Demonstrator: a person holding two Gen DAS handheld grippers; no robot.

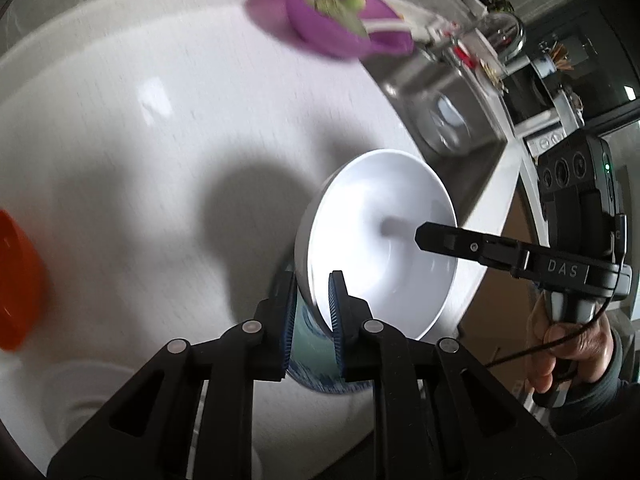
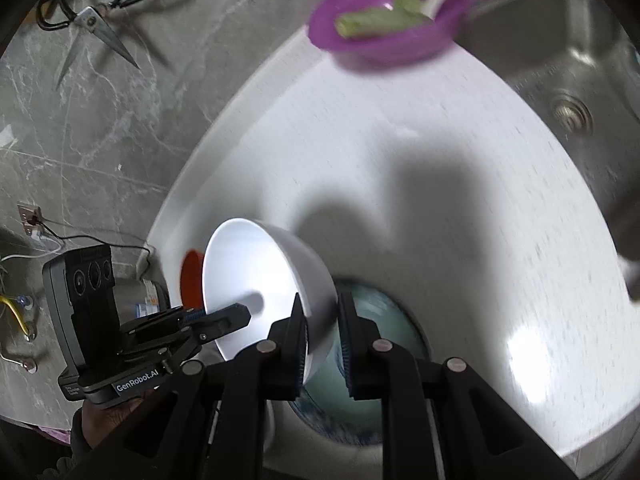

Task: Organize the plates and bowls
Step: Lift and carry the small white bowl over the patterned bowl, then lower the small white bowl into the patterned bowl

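A: White bowl (image 1: 380, 240) position?
B: Tilted above the counter (image 1: 140, 140), a teal bowl (image 2: 372, 392) beneath.
A: Tongs?
B: Left gripper (image 1: 312, 316) and right gripper (image 2: 323, 344) both clamp its rim. Purple bowl (image 2: 394, 12) beyond.

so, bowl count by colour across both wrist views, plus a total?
White bowl: 1, clamped at opposite rims by the left gripper and the right gripper.
Blue-green bowl: 1, under the white one.
Purple bowl: 1, with green scraps in it.
Orange bowl: 1.
Total: 4
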